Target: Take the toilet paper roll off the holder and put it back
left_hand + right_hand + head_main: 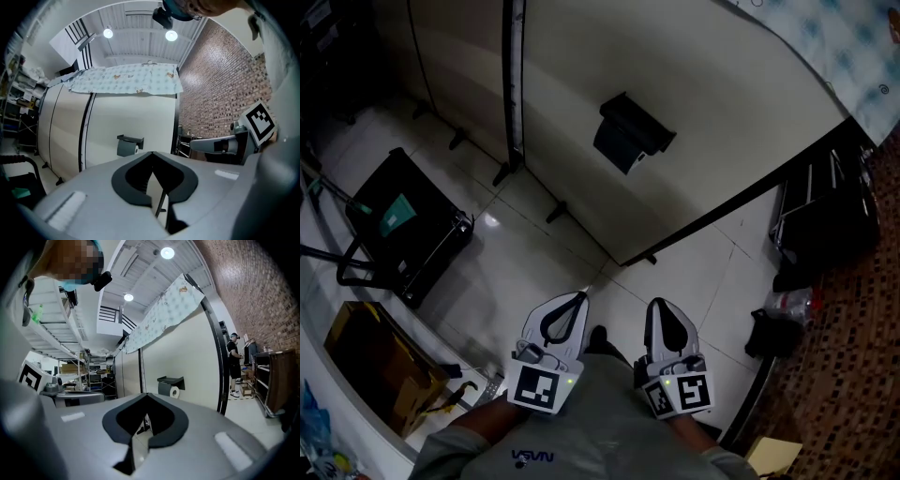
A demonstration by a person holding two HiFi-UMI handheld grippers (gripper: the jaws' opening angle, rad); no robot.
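A black toilet paper holder (633,131) hangs on the cream partition wall (694,112), well ahead of both grippers. The white roll (174,391) sits in the holder (170,384) under its lid; in the left gripper view the holder (130,144) and roll (136,149) appear small and far off. My left gripper (572,298) and right gripper (661,305) are held side by side above the floor, both shut and holding nothing. Neither touches the holder. The left gripper's jaws (151,153) and the right gripper's jaws (146,394) meet at their tips.
A black cart (408,225) and a cardboard box (380,361) stand at the left. Dark shelves (820,211) and small items (787,302) stand by the brick wall (220,93). A patterned cloth (126,78) drapes the partition's top. A person (233,364) stands far right.
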